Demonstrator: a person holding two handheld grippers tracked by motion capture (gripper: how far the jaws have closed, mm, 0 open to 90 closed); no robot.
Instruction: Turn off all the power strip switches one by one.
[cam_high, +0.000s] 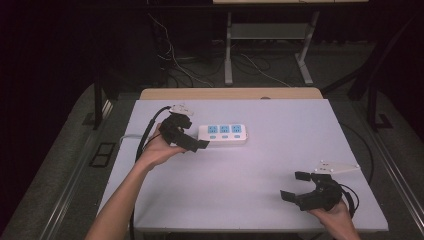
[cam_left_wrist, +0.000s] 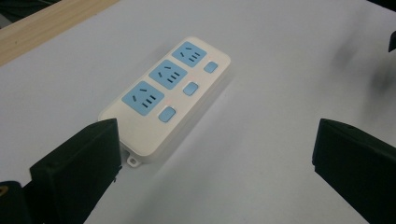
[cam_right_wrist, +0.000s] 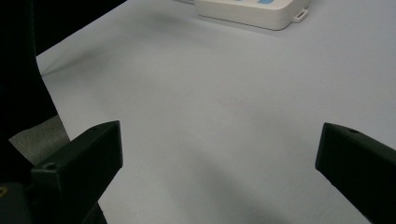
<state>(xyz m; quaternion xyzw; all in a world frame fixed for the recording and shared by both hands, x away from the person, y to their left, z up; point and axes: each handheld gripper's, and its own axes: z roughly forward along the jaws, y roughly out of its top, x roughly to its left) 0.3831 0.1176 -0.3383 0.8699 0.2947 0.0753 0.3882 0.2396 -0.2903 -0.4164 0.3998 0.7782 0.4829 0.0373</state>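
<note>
A white power strip (cam_high: 222, 134) with three blue sockets and blue switches lies flat on the white table (cam_high: 260, 165), left of centre. My left gripper (cam_high: 194, 133) is held at the strip's left end, jaws wide apart. In the left gripper view the strip (cam_left_wrist: 170, 93) runs away from me, its near end just beside the left jaw; nothing sits between the jaws of this gripper (cam_left_wrist: 217, 154). My right gripper (cam_high: 295, 186) hovers open near the table's front right corner. Ahead of that gripper (cam_right_wrist: 219, 158) lies bare table, with the strip (cam_right_wrist: 252, 11) far off at the top.
A wooden strip (cam_high: 230, 93) borders the table's far edge. The power strip's white cord (cam_high: 129, 136) leaves toward the left edge. Behind the table stand desk legs (cam_high: 228, 50) and loose cables on the floor (cam_high: 185, 65).
</note>
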